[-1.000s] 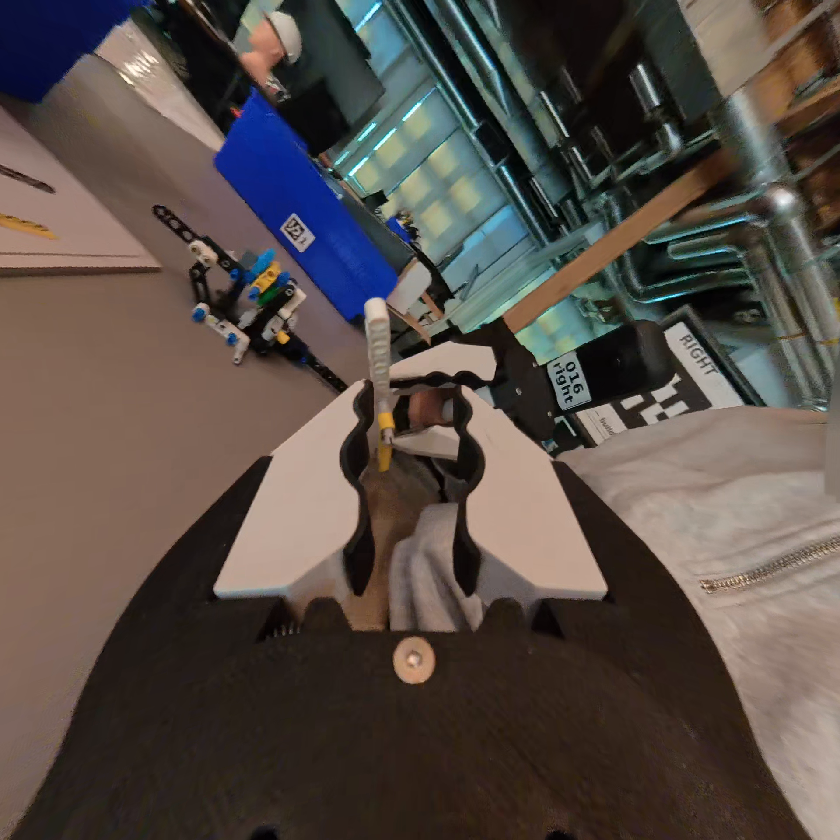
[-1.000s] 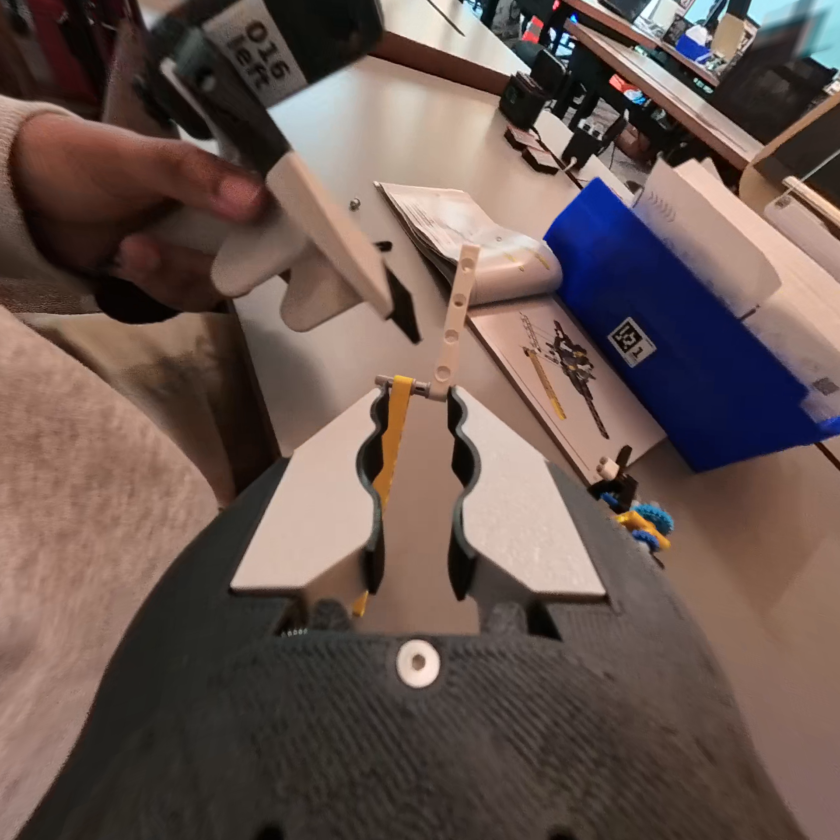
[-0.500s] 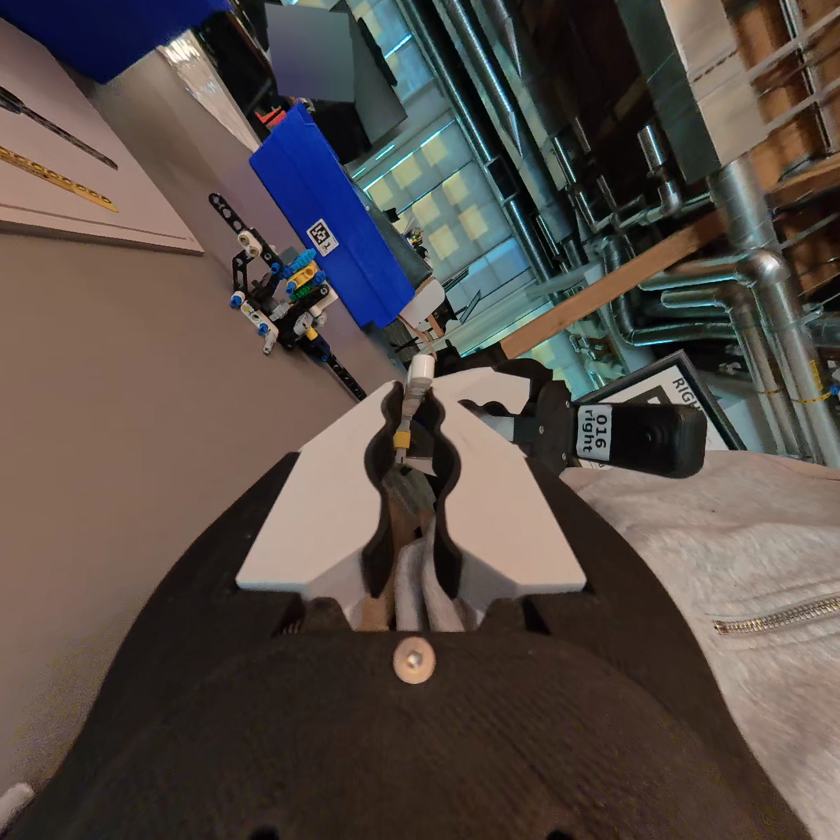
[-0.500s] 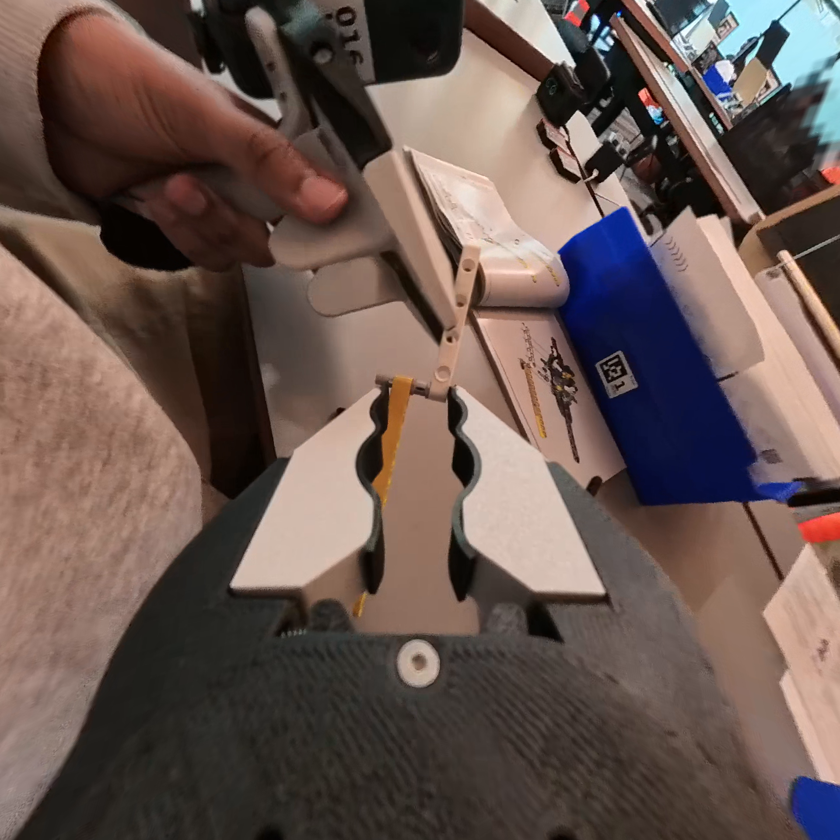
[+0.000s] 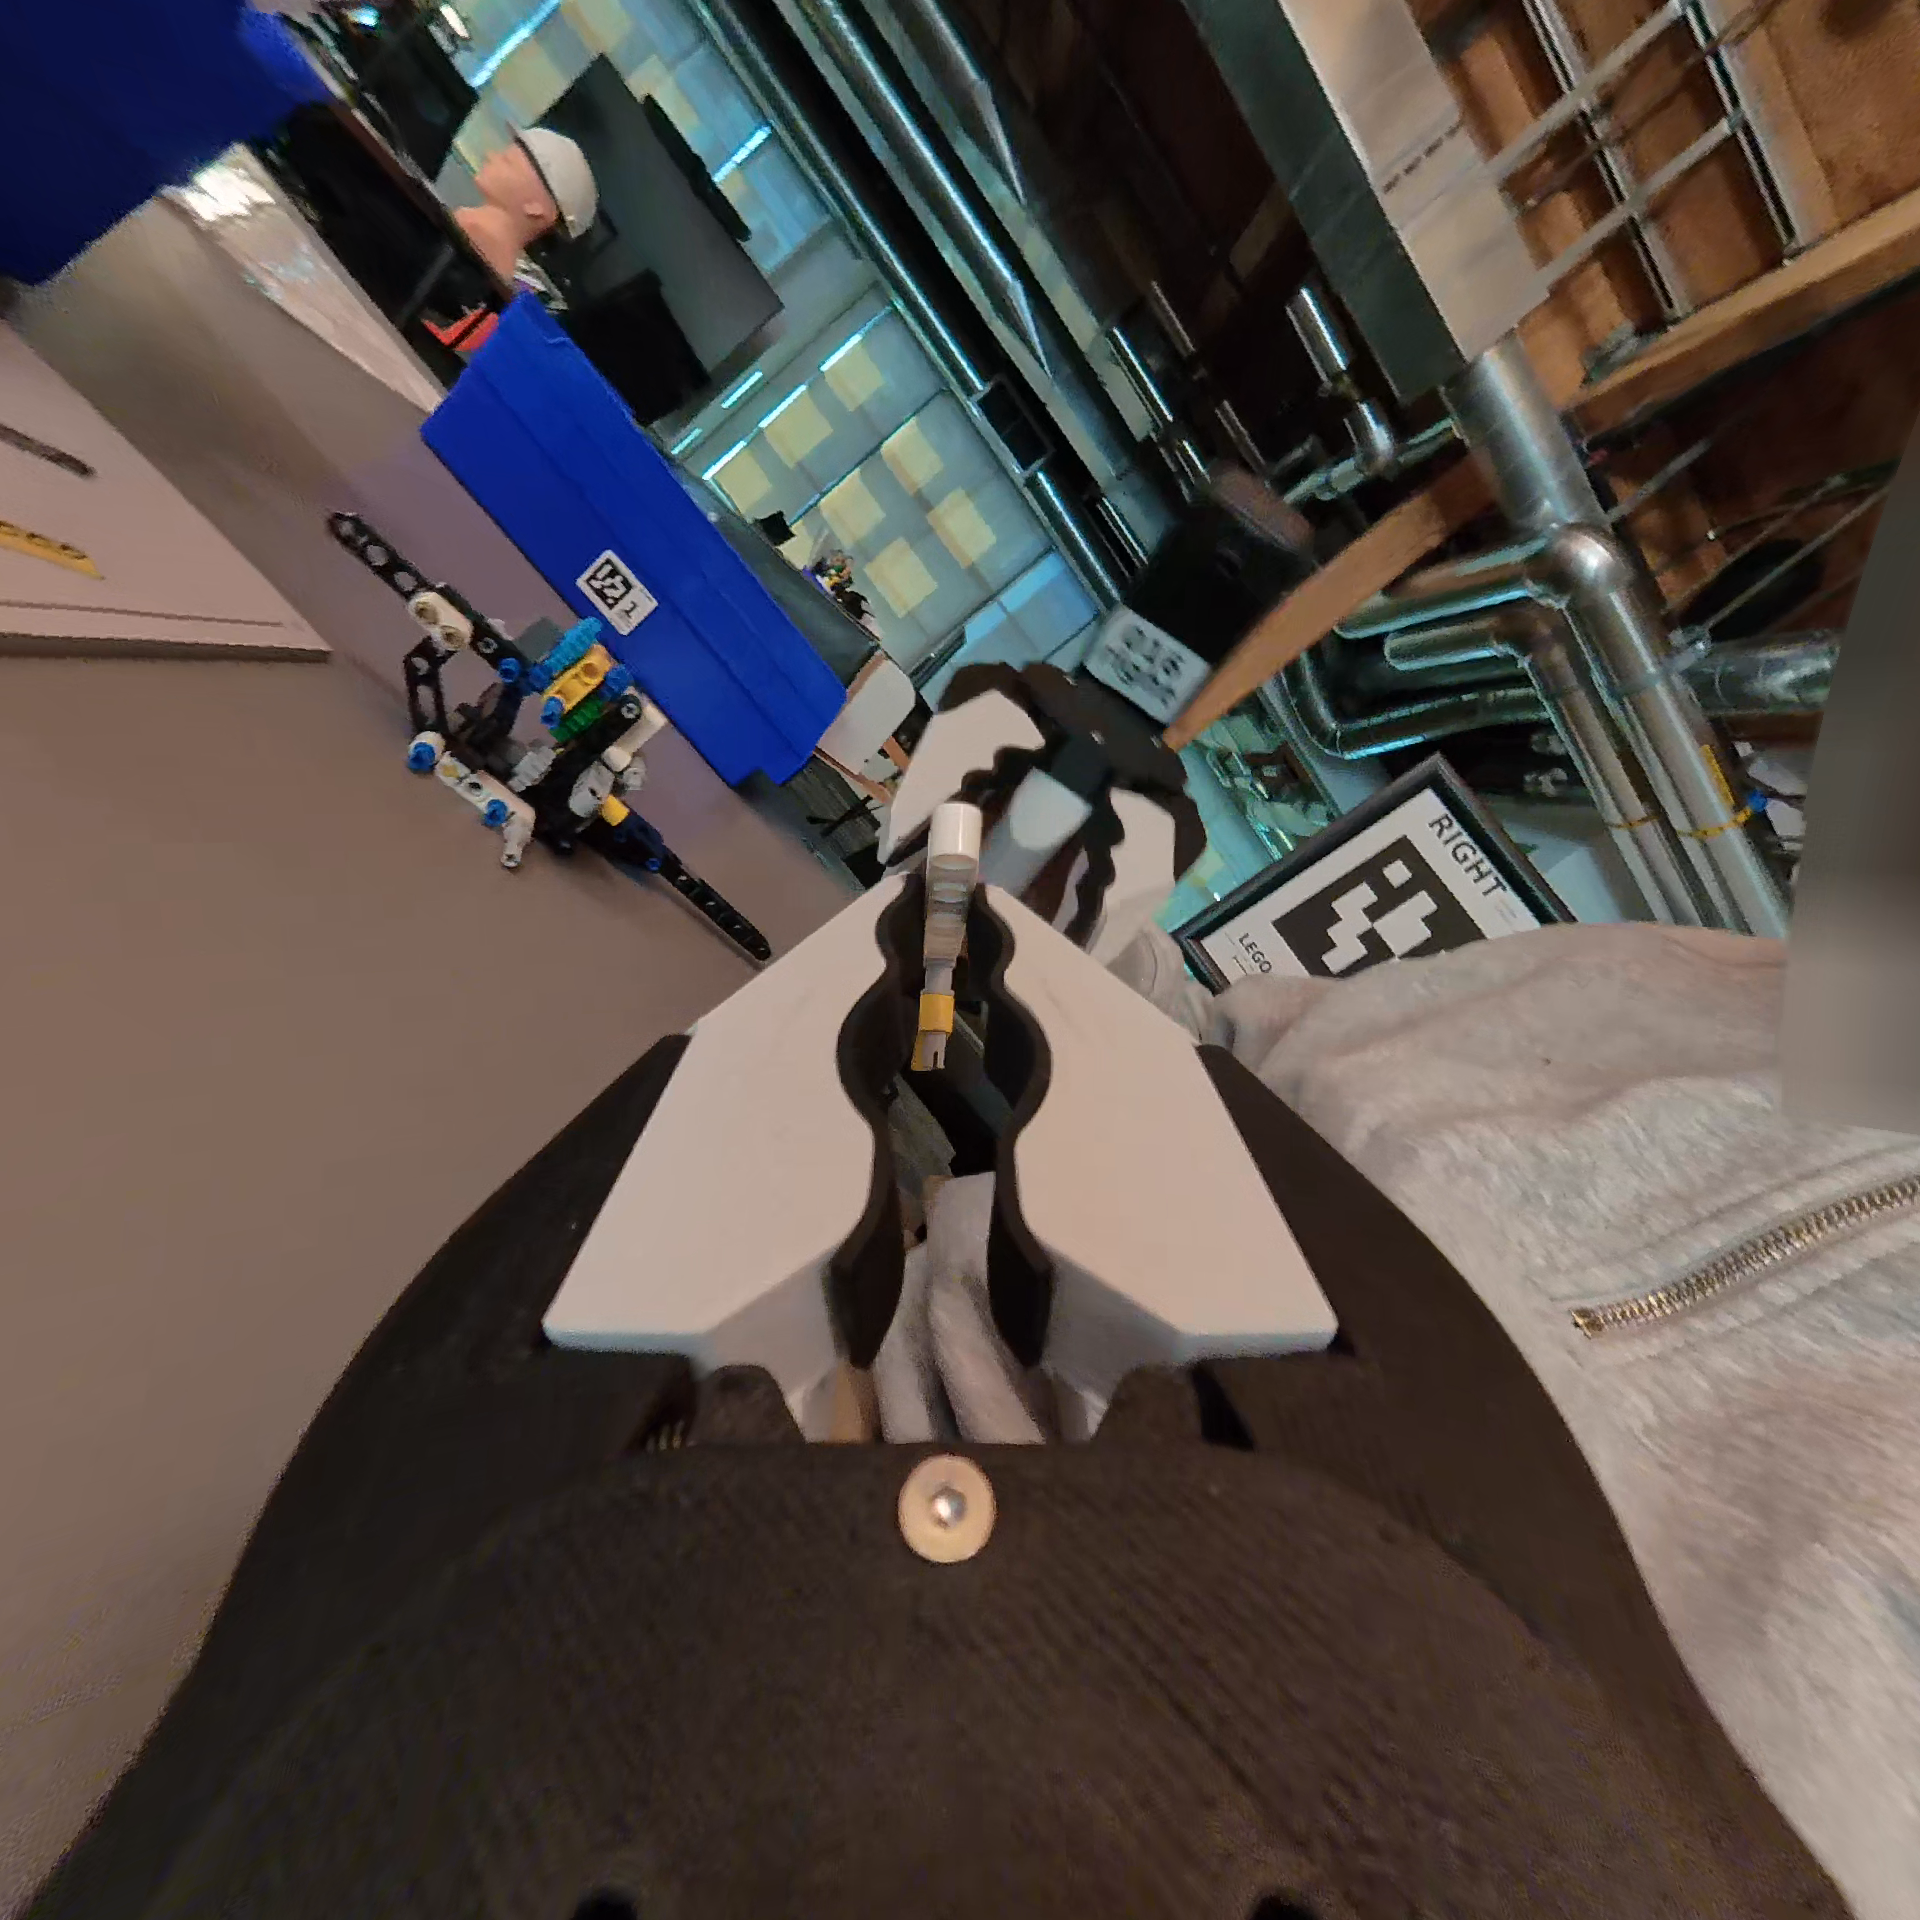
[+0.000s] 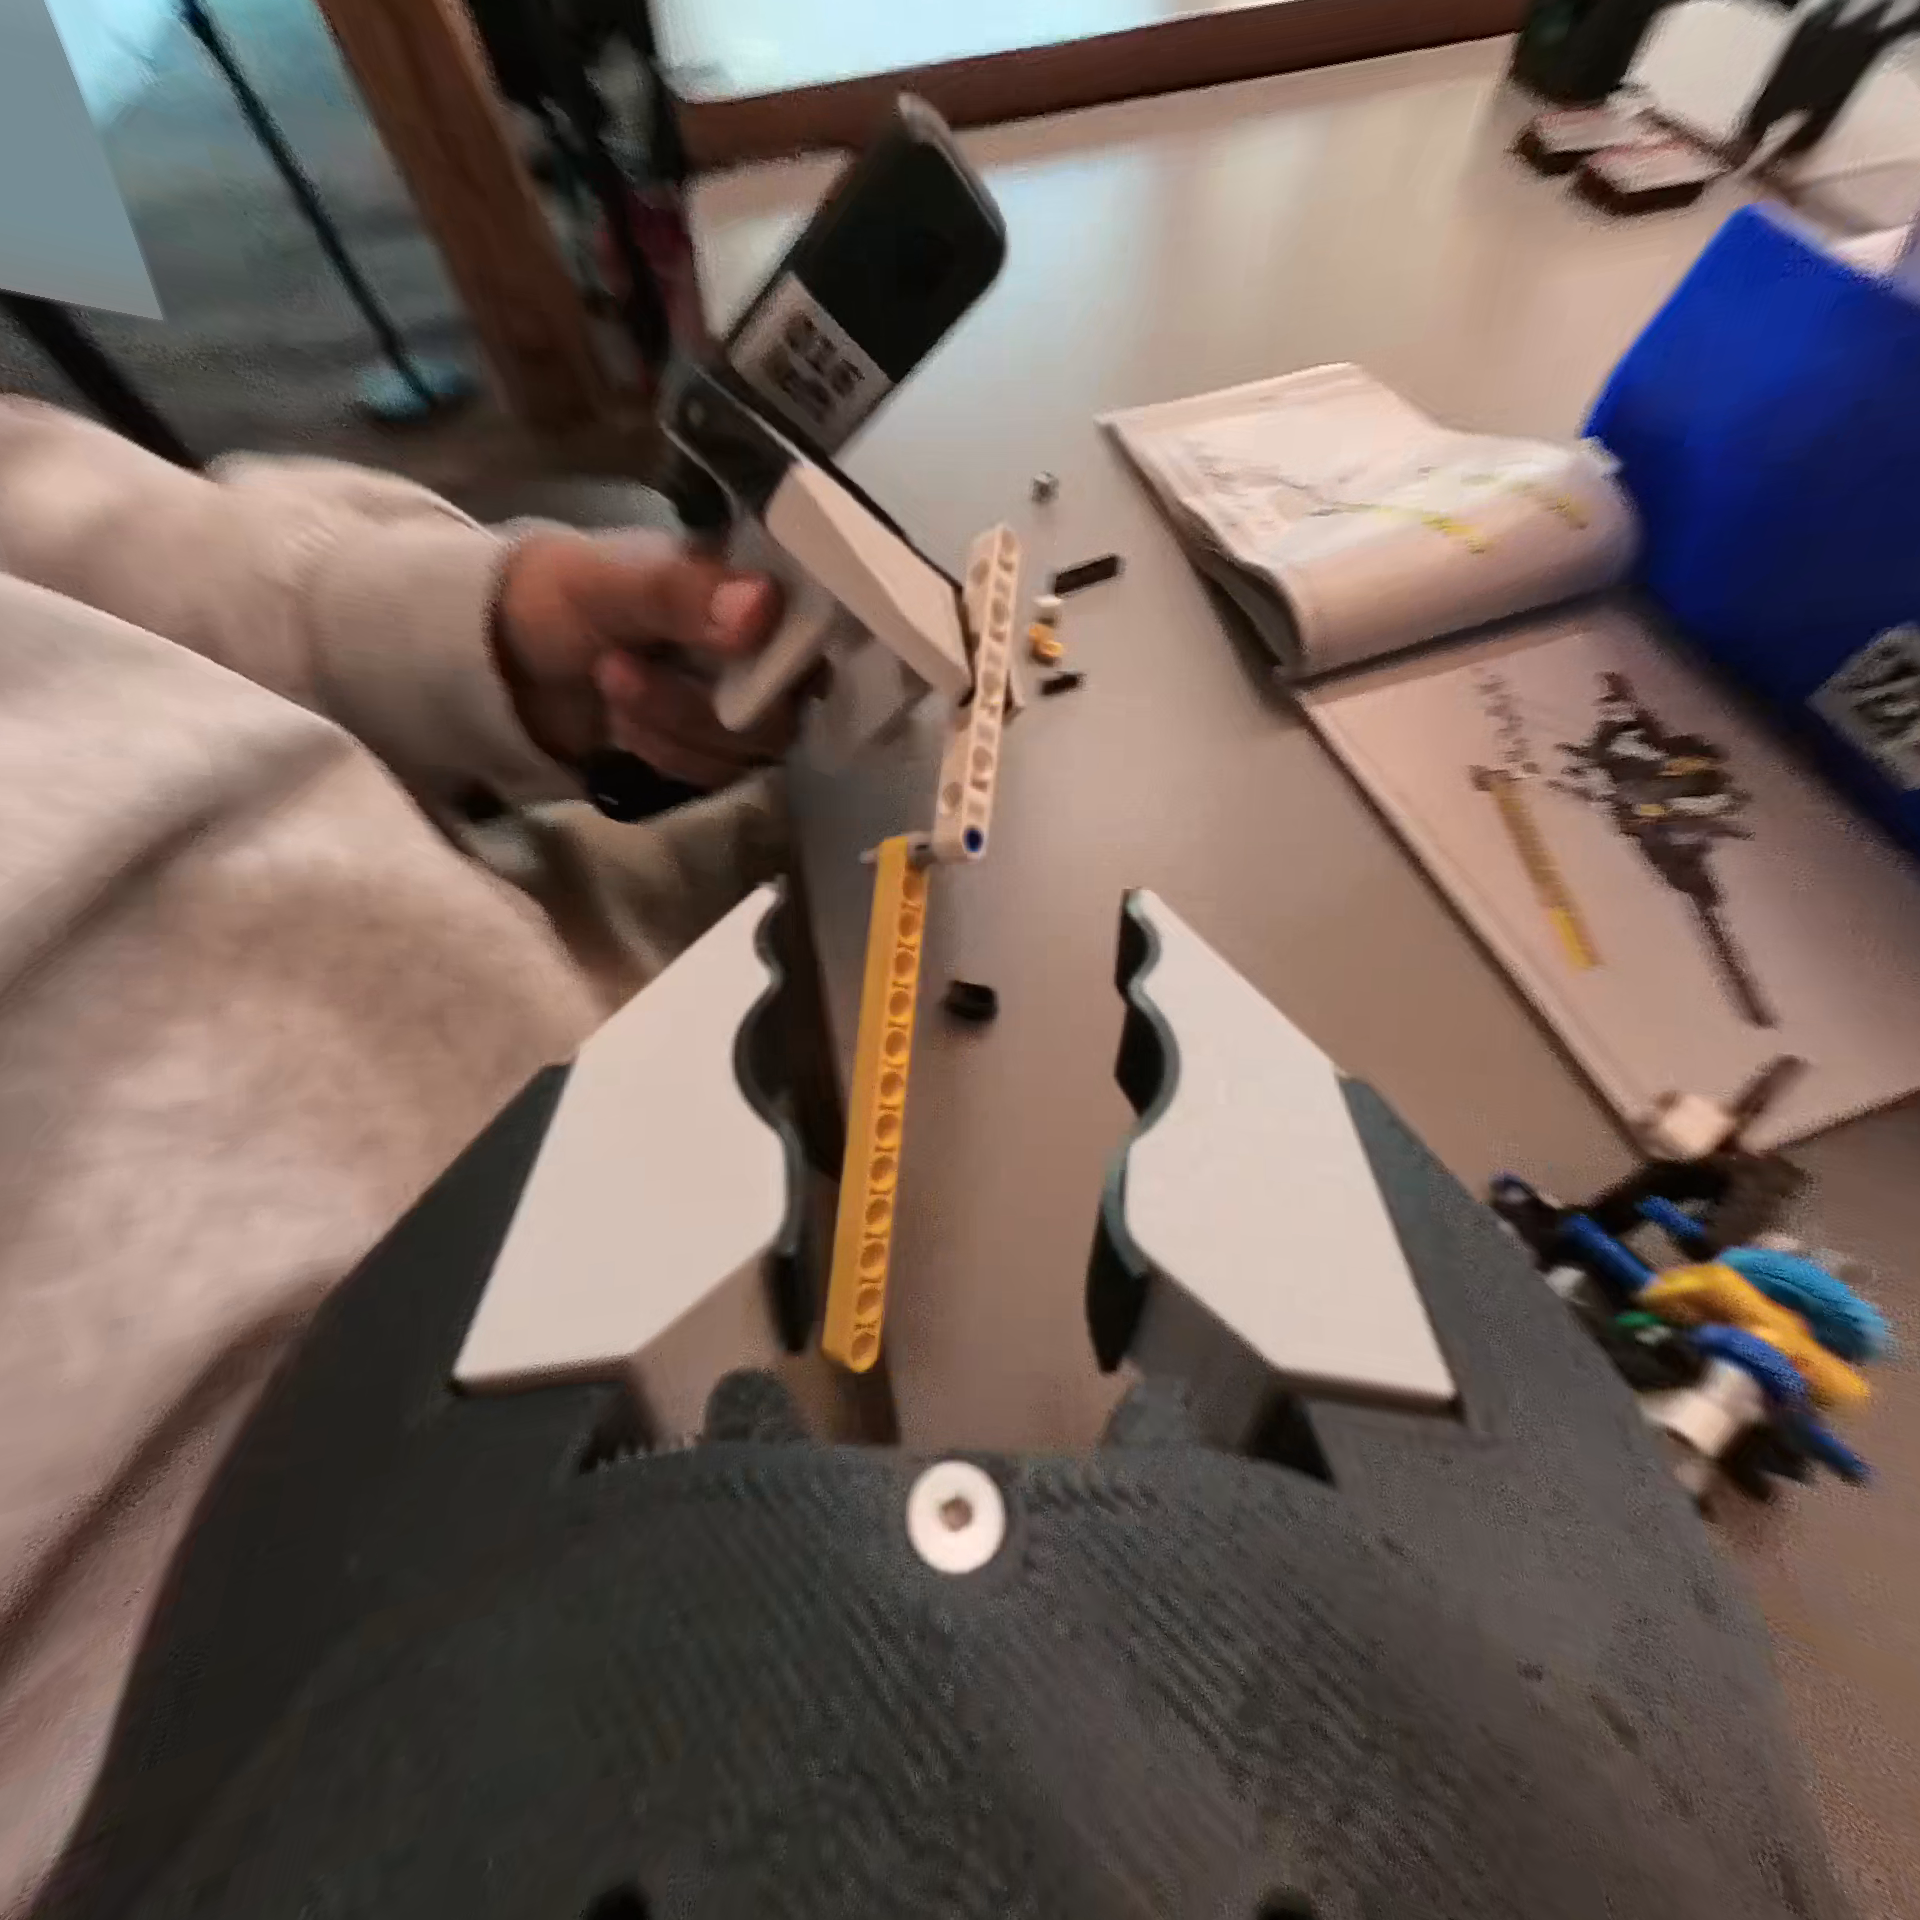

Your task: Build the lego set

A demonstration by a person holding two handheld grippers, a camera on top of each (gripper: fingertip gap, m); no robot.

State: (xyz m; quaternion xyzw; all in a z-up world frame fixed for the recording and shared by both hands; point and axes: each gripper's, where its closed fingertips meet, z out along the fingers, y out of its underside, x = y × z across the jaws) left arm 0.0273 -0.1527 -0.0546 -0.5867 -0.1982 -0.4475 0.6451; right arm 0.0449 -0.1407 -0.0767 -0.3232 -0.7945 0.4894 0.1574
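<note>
My left gripper (image 5: 945,904) is shut on a white beam (image 5: 948,873), seen end-on. In the right wrist view the left gripper (image 6: 961,675) grips the white beam (image 6: 982,717) near its middle, above the table. A long yellow beam (image 6: 888,1112) is pinned to the white beam's lower end and hangs down between my right gripper's jaws. Its yellow end shows in the left wrist view (image 5: 932,1023). My right gripper (image 6: 951,925) is open and clamps nothing. It also shows beyond the left gripper (image 5: 1023,800).
A part-built model (image 6: 1704,1309) (image 5: 540,727) lies on the grey table (image 6: 1195,779). A blue bin (image 6: 1787,499) (image 5: 644,592) stands behind it. An open booklet (image 6: 1351,499) and a printed sheet (image 6: 1610,831) lie nearby. Small loose parts (image 6: 1049,634) and a black piece (image 6: 971,1000) lie on the table. It is some 9 cm from my right tips to the black piece (image 6: 971,1000).
My left gripper closed onto the white beam. My right gripper opened and let go of the beams, which now hang from the left gripper. The right view swung left.
</note>
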